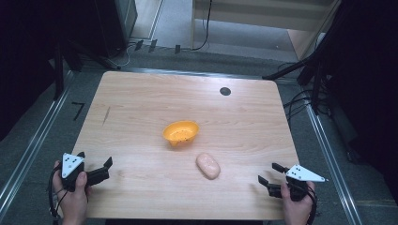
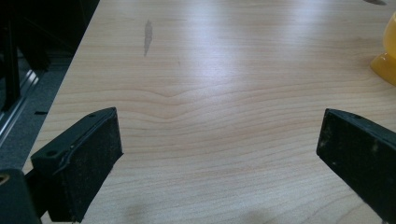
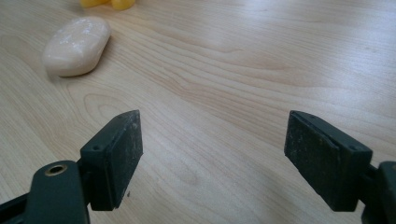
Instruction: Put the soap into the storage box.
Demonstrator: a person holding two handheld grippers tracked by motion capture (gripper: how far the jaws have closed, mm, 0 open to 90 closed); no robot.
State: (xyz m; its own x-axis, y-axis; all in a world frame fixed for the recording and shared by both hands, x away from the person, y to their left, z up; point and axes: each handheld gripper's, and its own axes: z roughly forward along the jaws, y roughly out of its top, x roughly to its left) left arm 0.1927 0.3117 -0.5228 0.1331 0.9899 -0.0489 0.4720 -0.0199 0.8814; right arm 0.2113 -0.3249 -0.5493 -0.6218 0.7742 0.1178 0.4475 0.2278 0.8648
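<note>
Wooden table [image 1: 141,108]: right tongs [image 1: 271,174] gape near seemingly soap bar [image 1: 208,166].

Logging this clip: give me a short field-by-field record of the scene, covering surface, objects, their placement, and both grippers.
surface: light wooden table with rounded corners
object 1: small orange perforated plastic bowl, near the table's middle, upright
object 2: pale pink oval soap-like bar, lying flat, nearer the person than the bowl, apart from it
table mark: round black disc near the far edge
left gripper: near the left front corner, jaws open, nothing between them
right gripper: near the right front corner, jaws open, empty, pointing toward the bar
contact: neither gripper touches an object
</note>
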